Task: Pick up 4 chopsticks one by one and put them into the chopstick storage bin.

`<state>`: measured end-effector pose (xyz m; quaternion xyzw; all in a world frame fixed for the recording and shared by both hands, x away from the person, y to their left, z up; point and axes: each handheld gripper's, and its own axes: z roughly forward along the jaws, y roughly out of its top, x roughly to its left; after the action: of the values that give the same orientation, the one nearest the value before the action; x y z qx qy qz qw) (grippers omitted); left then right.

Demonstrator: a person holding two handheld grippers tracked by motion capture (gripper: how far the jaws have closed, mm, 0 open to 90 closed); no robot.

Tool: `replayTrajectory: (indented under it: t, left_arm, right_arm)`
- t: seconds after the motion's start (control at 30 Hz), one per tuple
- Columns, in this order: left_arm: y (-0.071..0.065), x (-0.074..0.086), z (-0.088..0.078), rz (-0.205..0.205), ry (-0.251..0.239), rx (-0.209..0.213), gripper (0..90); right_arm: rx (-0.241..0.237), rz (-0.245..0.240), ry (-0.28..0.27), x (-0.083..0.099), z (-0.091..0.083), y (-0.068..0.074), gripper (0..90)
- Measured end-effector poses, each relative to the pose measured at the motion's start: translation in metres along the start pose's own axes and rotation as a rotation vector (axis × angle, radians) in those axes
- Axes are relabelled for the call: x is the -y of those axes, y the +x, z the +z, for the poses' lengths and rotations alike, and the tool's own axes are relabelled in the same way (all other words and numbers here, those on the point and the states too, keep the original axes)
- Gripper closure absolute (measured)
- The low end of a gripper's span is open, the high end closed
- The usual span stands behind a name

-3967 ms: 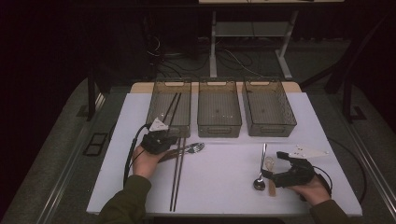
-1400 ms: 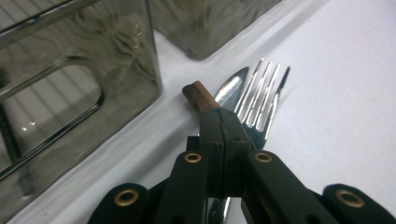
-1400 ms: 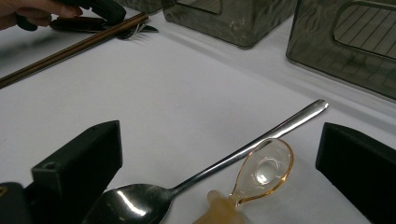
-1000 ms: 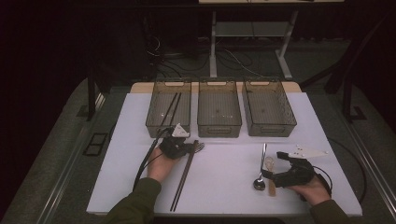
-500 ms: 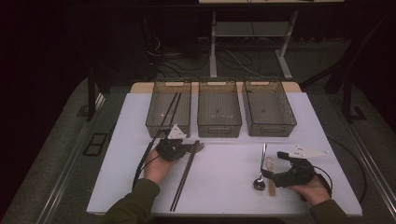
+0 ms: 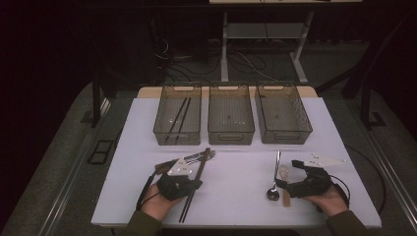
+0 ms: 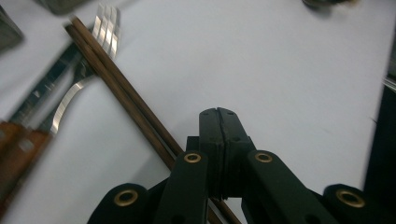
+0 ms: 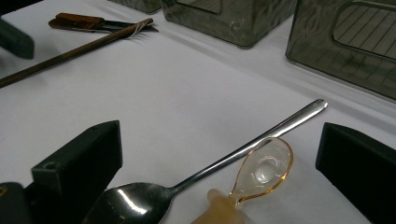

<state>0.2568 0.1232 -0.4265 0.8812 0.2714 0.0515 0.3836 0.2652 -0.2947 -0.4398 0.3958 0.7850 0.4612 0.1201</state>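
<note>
Dark brown chopsticks (image 7: 126, 95), silver spoon (image 8: 210, 170), amber plastic spoon (image 8: 261, 170), white table (image 6: 236, 196).

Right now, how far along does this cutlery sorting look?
Barely begun, it seems. One pair of chopsticks already lies in the left bin; the middle bin and right bin look empty. The left gripper is shut and holds nothing, beside a second chopstick pair. The right gripper rests open around the metal spoon and the amber spoon. The forks also wait on the table.
</note>
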Motion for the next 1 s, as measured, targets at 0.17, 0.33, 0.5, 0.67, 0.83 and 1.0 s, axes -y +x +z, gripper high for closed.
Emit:
replayTrajectory:
  t: [0.17,0.33,0.5,0.67,0.83,1.0]
  left_arm:
    - [-0.012,0.016,-0.007,-0.016,0.033,0.029,89.5]
    - [-0.022,0.026,-0.011,-0.014,0.052,0.049,89.5]
    - [-0.024,0.029,-0.008,-0.006,0.092,0.053,89.5]
    - [-0.023,0.030,-0.008,0.002,0.118,0.037,89.6]
    - [-0.022,0.030,-0.009,-0.004,0.121,0.031,89.6]
    - [-0.021,0.032,-0.012,-0.007,0.126,0.015,89.6]
  right_arm:
    - [0.001,-0.001,0.003,0.000,0.000,0.000,0.2]
    - [0.001,-0.003,0.007,0.000,0.001,0.001,0.2]
    - [0.003,-0.003,0.007,0.000,0.001,0.000,0.2]
    - [0.004,-0.003,0.007,0.000,0.001,0.000,0.2]
    - [0.003,0.001,0.006,0.000,0.000,0.000,0.2]
    - [0.004,-0.001,0.004,0.000,0.000,0.000,0.2]
